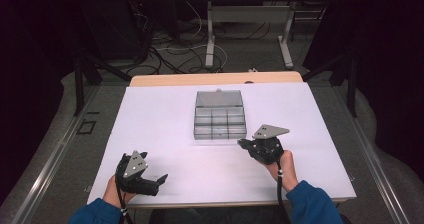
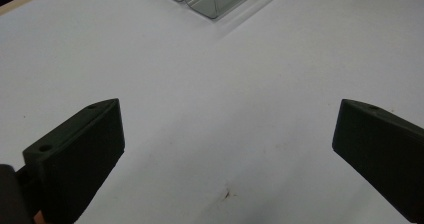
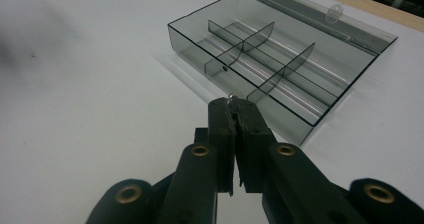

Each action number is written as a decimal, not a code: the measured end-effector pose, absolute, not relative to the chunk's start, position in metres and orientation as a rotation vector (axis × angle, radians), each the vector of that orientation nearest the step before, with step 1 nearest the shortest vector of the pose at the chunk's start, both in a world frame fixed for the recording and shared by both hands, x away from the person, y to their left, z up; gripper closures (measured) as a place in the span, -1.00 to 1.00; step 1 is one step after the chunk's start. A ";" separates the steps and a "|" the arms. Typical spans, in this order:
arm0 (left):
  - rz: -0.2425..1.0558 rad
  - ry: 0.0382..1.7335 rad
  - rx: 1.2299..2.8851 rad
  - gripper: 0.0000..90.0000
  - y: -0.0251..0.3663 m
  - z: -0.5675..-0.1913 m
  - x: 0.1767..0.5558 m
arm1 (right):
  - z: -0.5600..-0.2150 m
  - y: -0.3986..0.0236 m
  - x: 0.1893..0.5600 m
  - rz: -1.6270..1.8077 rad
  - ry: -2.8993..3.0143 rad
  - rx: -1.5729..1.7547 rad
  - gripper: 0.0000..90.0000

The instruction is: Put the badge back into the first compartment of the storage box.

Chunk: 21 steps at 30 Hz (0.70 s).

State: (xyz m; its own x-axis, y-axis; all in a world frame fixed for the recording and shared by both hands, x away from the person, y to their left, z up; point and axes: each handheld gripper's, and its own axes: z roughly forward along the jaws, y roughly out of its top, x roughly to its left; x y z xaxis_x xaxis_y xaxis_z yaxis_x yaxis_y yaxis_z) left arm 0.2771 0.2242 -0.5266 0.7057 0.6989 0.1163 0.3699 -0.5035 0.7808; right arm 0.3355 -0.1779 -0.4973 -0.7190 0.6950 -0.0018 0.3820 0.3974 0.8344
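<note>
1. The right gripper's [image 3: 234, 104] fingers [image 3: 220, 134] are pressed together, pinching a tiny shiny thing [image 3: 231, 97] at their tips; what it is cannot be told.
2. The left gripper's [image 2: 227, 134] fingers [image 2: 80, 149] are spread wide over the bare white counter [image 1: 165, 129].
3. One clear divided box [image 1: 220, 116] lies mid-counter, lid open at the far side, beside the right gripper; no writing readable.

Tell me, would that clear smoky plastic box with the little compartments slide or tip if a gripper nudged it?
The box would probably slide rather than tip: it sits low and flat on the smooth white table. It looks light, since the walls are thin and the compartments seem empty. The open lid lying behind it may flap or shift if the box is pushed.
</note>
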 end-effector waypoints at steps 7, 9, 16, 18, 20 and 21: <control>0.545 0.813 2.148 -1.00 0.224 -0.527 0.278 | -0.496 -0.168 0.340 1.279 2.272 0.894 0.93; 0.544 0.815 2.148 -1.00 0.224 -0.527 0.277 | -0.496 -0.168 0.341 1.278 2.277 0.882 0.93; 0.543 0.813 2.146 -1.00 0.224 -0.527 0.278 | -0.495 -0.162 0.346 1.275 2.276 0.874 0.93; 0.543 0.813 2.144 -1.00 0.224 -0.527 0.277 | -0.496 -0.161 0.348 1.273 2.285 0.867 0.93; 0.546 0.811 2.143 -1.00 0.224 -0.527 0.277 | -0.497 -0.159 0.348 1.274 2.290 0.868 0.93; 0.545 0.809 2.143 -1.00 0.225 -0.527 0.277 | -0.497 -0.159 0.348 1.274 2.290 0.868 0.93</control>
